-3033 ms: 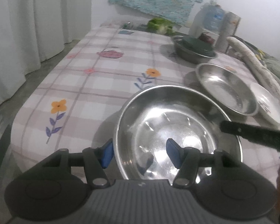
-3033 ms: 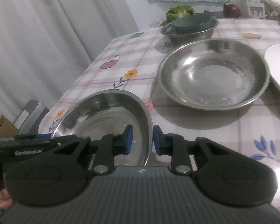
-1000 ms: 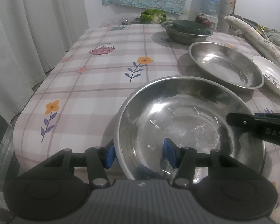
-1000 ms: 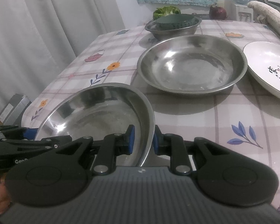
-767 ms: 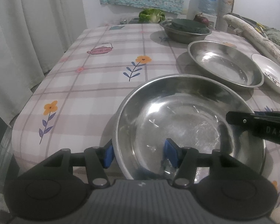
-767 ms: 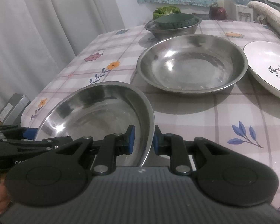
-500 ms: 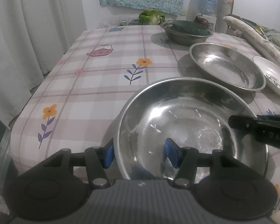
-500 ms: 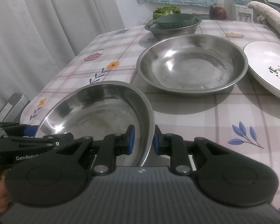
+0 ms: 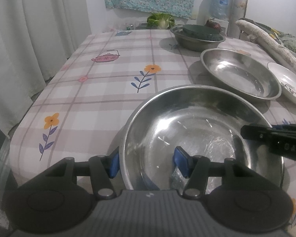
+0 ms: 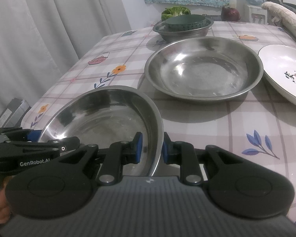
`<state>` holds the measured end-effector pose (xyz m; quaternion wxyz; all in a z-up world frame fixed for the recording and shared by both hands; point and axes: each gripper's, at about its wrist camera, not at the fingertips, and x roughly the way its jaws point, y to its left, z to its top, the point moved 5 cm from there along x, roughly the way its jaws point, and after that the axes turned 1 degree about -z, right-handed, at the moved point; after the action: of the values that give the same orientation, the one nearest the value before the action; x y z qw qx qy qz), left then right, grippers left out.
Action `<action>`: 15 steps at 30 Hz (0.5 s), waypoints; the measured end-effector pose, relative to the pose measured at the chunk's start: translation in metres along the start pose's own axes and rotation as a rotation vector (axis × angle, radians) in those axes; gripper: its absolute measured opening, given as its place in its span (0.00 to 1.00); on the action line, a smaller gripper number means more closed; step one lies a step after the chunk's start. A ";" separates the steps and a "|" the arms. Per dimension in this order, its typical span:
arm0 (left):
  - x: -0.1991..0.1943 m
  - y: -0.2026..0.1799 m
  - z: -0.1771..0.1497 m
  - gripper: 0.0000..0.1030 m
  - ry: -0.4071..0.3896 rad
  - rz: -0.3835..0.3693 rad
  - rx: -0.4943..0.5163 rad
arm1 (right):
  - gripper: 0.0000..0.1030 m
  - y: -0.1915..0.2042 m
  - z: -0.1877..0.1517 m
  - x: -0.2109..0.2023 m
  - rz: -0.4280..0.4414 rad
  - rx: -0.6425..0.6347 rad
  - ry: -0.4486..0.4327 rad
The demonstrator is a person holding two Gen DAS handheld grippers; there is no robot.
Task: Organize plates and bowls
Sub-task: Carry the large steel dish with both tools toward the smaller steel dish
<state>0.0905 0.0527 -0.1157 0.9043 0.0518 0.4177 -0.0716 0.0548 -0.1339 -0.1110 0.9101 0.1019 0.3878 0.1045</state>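
Observation:
A steel basin [image 9: 199,130] is held just above the table's near end; it also shows in the right wrist view [image 10: 106,116]. My left gripper [image 9: 148,164] straddles its near-left rim with a wide gap between the pads, one outside, one inside. My right gripper [image 10: 150,148] is shut on its right rim. A second steel basin [image 9: 238,75] [image 10: 203,67] rests beyond it. A white plate [image 9: 288,83] [image 10: 286,71] lies to the right. A smaller steel bowl with a dark green bowl inside [image 9: 199,35] [image 10: 183,27] stands farther back.
The table has a checked floral cloth [image 9: 112,79]. White curtains [image 9: 29,29] hang on the left. A cabbage [image 9: 160,19] and a water bottle [image 9: 217,4] stand at the far end. A rolled towel [image 9: 266,39] lies along the right edge.
The held basin and both grippers have drifted slightly away from the table's near edge; over three seconds the basin has levelled out. The grips look the same.

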 end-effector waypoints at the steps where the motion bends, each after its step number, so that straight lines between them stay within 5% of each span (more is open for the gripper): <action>1: 0.000 0.000 0.000 0.55 0.000 0.000 -0.001 | 0.20 0.000 0.000 0.000 -0.001 -0.001 0.000; 15: -0.006 0.002 0.001 0.56 -0.005 0.005 -0.004 | 0.20 0.003 0.002 -0.002 0.001 -0.007 -0.007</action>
<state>0.0878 0.0549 -0.1105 0.9056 0.0508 0.4153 -0.0687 0.0543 -0.1321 -0.1077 0.9117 0.0992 0.3843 0.1061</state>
